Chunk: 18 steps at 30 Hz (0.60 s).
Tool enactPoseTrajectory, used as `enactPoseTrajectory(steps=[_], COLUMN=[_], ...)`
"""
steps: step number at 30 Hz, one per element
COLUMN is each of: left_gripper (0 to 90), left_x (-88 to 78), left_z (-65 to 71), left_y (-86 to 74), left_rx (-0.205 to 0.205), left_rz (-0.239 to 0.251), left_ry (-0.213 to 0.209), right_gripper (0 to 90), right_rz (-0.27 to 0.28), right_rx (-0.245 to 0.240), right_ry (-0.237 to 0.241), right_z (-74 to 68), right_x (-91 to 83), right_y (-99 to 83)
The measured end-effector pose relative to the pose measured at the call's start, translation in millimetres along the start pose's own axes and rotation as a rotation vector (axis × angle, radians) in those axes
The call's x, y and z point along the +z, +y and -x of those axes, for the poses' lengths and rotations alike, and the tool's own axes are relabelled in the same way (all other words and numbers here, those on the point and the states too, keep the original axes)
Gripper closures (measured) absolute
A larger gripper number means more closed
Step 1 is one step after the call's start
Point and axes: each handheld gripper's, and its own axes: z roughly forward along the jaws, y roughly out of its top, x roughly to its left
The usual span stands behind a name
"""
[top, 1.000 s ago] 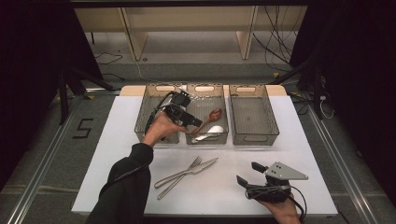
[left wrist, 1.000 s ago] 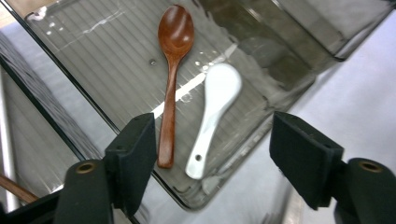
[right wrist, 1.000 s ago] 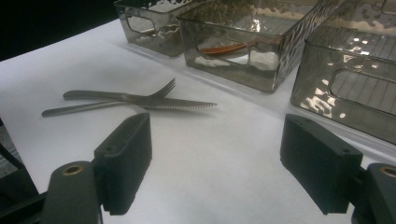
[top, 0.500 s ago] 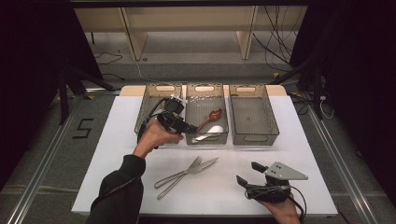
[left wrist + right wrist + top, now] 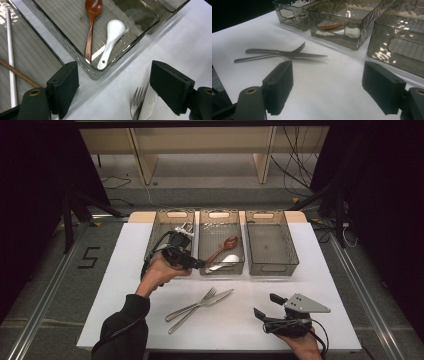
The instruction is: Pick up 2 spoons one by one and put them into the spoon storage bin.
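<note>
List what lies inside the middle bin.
Inside the middle bin lie a brown wooden spoon and a white ceramic spoon. Its near-left corner is hidden in the high view by the left tongs.

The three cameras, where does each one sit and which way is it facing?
High view: above the person's side, looking forward and down at the table; forearms and both grippers show.
Left gripper view: on the left gripper, looking down at the middle bin; open jaws show.
Right gripper view: on the right gripper, looking low across the table; open jaws show.
All share the fork and knife.
</note>
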Motion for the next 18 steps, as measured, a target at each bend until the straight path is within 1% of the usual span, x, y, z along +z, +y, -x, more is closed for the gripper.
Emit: enactPoseTrajectory(steps=[1,5,10,13,15,18], left_gripper=[22.6,22.3,21.9,21.6,21.5,21.3], left_x=[-1.0,-5.1,-8.4,-7.9,-7.7,-8.7], left_z=[-0.6,-2.0,-0.6,0.6,0.9,0.3], left_y=[-2.0,-6.9,-14.2,-20.2,-24.6,-32.5], left_rx=[0.005,-0.003,0.009,0.021,0.023,0.024], left_rz=[-0.001,0.008,0.003,-0.009,-0.019,-0.020], left_ry=[0.000,0.004,0.007,0.007,0.006,0.003], right_gripper=[25.9,25.8,25.9,25.9,25.9,25.9], right_rz=[0.001,-0.001,0.001,0.002,0.004,0.002], right_rx=[0.000,0.001,0.007,0.005,0.009,0.008], right_ry=[-0.001,0.000,-0.001,0.000,0.001,0.003], right_z=[0.0,0.2,1.2,1.7,1.8,1.9], right_x=[0.0,-0.3,-0.7,-0.6,-0.4,-0.7], right_y=[0.0,0.0,-0.3,-0.4,-0.3,0.0])
